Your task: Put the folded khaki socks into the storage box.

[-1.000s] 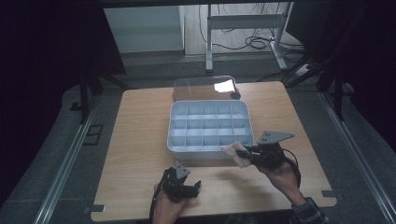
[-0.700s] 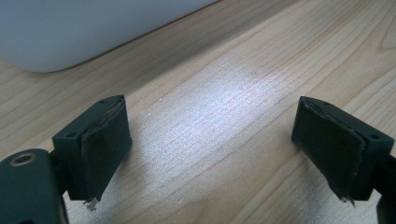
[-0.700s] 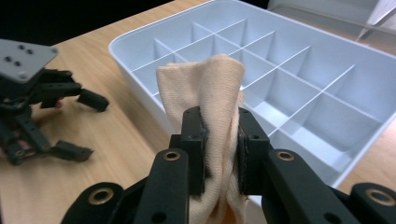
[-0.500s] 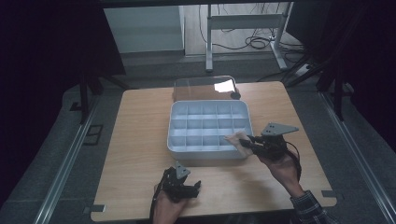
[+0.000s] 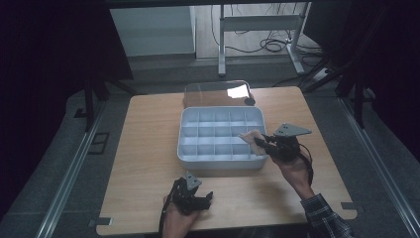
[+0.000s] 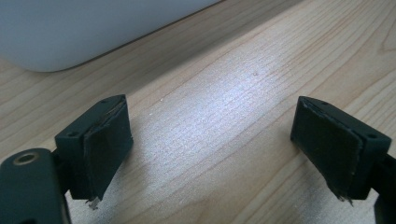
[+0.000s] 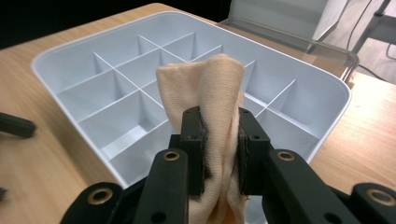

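A pale grey divided tray (image 5: 187, 155) (image 7: 51, 55) sits mid-table, its compartments bare. My right gripper (image 5: 257, 141) (image 7: 221, 154) hovers over the tray's right edge, shut on a beige folded cloth (image 5: 250, 135) (image 7: 205, 88) that sticks up past the jaws. Near the front edge, my left gripper (image 5: 199, 199) (image 6: 219, 154) rests low over the wood, open, with nothing but bare tabletop between its fingers (image 6: 100, 149). The tray's front wall (image 6: 84, 28) lies just ahead of it.
A clear plastic lid (image 5: 218, 92) (image 7: 299, 44) lies behind the tray at the table's far edge. The wooden table (image 5: 148, 134) has free space left and right of the tray. A metal frame and cables (image 5: 257, 34) stand on the floor beyond.
My right gripper has carried the cloth up the picture along the tray's right side, from its front right corner to over the right-hand compartments. The left gripper stayed put.
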Available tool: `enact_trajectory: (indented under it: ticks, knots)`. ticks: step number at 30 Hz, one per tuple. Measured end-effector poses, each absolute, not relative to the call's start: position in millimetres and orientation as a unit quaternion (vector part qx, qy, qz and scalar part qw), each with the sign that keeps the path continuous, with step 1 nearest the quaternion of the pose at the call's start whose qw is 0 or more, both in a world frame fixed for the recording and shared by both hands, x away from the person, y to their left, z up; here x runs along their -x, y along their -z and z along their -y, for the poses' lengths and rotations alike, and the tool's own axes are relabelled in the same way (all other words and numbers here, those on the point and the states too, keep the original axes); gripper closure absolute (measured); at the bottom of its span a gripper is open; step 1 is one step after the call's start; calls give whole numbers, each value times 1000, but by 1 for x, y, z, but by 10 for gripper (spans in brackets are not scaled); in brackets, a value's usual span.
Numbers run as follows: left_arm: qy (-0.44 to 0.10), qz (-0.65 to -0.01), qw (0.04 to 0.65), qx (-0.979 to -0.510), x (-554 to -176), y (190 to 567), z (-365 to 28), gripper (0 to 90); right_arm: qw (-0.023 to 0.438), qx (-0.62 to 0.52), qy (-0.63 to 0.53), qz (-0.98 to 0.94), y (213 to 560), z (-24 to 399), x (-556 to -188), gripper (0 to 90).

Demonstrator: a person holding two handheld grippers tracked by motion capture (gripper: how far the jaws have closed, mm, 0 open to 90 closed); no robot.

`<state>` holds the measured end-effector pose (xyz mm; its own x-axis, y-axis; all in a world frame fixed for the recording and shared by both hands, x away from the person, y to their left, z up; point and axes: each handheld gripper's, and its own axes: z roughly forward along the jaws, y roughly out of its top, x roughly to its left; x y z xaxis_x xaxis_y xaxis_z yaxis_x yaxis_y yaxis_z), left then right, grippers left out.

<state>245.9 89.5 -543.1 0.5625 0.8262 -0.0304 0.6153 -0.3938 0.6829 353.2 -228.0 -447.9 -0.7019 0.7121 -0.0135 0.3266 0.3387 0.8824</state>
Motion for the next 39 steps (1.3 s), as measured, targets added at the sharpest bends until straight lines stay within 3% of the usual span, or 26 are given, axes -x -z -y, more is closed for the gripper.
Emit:
enact_trajectory:
  ticks: [7,18,30,39]
  knots:
    - [-159,-441,332,-818,-246,543,-89,122,232,-333,-456,-792,467,226,-361,758]
    - [-159,-442,332,-818,-246,543,-89,122,215,-337,-456,-795,494,225,-363,699]
    - [-159,-442,332,-818,-246,543,-89,122,208,-336,-449,-801,492,237,-352,597]
    - [-159,-443,332,-818,-246,543,-89,122,207,-336,-455,-798,480,244,-343,597]
